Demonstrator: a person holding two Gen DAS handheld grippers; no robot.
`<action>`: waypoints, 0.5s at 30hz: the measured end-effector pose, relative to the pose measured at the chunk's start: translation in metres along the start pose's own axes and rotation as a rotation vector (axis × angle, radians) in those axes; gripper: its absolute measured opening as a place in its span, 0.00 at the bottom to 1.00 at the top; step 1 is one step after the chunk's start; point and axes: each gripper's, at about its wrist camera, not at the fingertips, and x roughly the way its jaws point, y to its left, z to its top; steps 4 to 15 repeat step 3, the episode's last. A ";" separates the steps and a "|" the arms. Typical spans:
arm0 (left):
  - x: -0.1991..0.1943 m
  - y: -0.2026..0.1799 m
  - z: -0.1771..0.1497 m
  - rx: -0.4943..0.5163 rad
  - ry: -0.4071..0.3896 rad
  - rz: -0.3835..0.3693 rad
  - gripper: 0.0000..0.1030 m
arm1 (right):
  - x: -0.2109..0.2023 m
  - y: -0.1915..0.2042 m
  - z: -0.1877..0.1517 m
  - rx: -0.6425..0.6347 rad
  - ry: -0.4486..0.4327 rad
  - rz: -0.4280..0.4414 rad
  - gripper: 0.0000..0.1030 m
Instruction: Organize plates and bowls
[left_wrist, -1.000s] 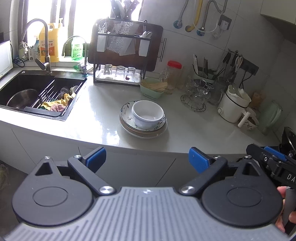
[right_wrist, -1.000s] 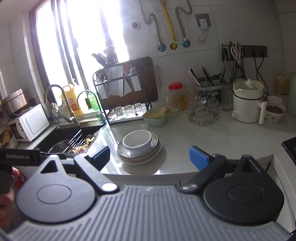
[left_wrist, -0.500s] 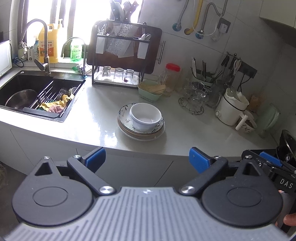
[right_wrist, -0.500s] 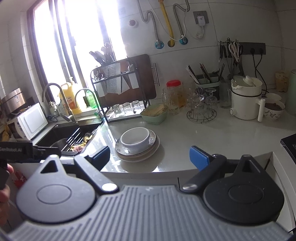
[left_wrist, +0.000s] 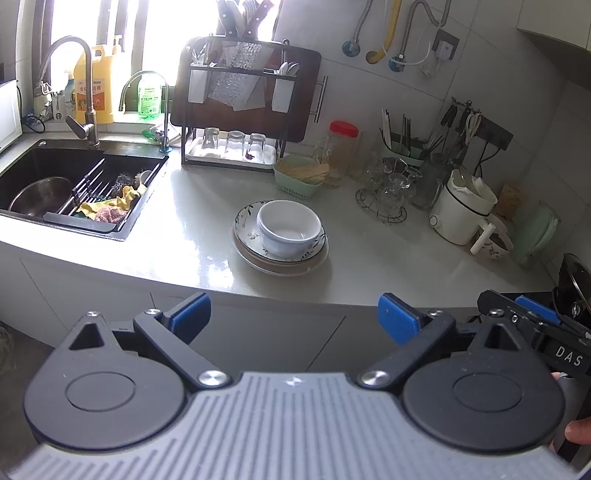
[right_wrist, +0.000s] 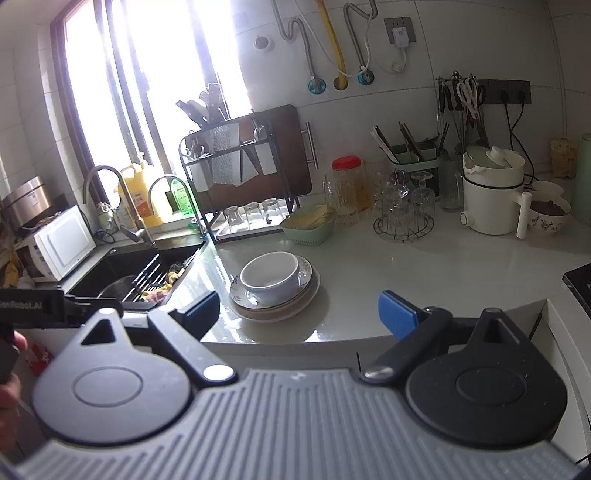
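White bowl (left_wrist: 289, 228) sits stacked on the plates (left_wrist: 280, 254) mid-bench (left_wrist: 192, 229), your left tool (left_wrist: 293, 315) and right tool (right_wrist: 298, 310) both spread apart, empty, short of the edge; fits pre-sort or finished stack alike.

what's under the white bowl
The bowl sits on a patterned plate, which rests on a plainer plate on the counter. The bowl hides the plates' centres, and whether more plates lie between cannot be told.
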 end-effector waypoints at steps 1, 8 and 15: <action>0.001 0.000 0.000 0.001 0.002 0.000 0.96 | 0.000 0.000 0.000 0.001 0.001 0.000 0.91; 0.002 -0.001 0.000 -0.001 0.005 -0.002 0.96 | 0.001 0.000 -0.001 -0.001 0.006 -0.002 0.91; 0.002 -0.001 0.000 -0.001 0.005 -0.002 0.96 | 0.001 0.000 -0.001 -0.001 0.006 -0.002 0.91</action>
